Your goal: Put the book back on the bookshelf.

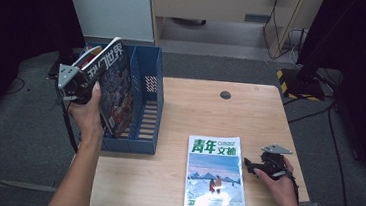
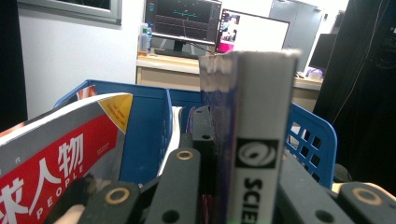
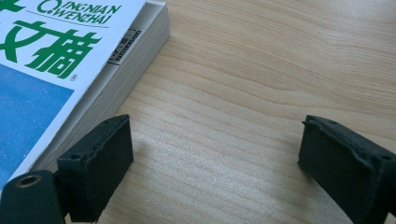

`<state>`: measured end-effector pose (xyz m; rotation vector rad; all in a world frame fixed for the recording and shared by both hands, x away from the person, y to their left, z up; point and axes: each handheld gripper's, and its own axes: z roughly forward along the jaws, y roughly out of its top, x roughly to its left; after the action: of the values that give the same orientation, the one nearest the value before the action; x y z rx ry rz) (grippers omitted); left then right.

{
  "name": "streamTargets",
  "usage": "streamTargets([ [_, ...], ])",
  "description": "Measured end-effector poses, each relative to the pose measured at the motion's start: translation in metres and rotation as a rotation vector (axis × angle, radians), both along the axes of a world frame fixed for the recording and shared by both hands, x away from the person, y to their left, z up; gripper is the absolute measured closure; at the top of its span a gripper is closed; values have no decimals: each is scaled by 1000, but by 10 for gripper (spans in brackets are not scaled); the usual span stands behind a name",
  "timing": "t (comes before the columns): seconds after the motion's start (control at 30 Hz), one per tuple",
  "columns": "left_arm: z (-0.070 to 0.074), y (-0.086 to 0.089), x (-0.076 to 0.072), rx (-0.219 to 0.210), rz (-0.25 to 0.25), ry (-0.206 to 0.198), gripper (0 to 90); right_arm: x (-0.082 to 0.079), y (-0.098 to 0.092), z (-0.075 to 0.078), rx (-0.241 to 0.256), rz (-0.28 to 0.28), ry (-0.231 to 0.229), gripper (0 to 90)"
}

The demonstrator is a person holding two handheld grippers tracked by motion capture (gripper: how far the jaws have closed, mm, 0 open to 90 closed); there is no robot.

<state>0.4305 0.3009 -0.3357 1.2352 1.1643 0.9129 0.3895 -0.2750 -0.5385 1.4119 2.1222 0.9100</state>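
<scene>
The table [image 1: 175, 172] is pale wood with a fine grain and a matt, smooth top. The file rack [image 1: 148, 100] is blue moulded plastic with slotted walls. Both magazines, the dark one [image 1: 117, 89] and the green-titled one [image 1: 215, 173], have glossy paper covers. The right gripper [image 3: 215, 163] has matt black, slightly rough pads [image 3: 98, 158].

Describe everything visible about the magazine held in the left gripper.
The dark-covered magazine is a glossy paperback with white Chinese characters on its cover and a pale spine bearing a swirl logo. The left gripper is clamped on its spine edge. It stands tilted, its lower end inside the blue file rack, beside a red magazine.
</scene>
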Motion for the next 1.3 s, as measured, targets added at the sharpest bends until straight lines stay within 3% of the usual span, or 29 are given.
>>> streamTargets([
  [0.73,-7,-19,5,-1,-20,-4,819,0,0,0,1,3,-1,101],
  [1.13,-9,-14,6,9,-4,-7,820,0,0,0,0,5,-2,101],
  [1.3,-3,-8,3,5,8,-18,820,0,0,0,0,5,-2,101],
])
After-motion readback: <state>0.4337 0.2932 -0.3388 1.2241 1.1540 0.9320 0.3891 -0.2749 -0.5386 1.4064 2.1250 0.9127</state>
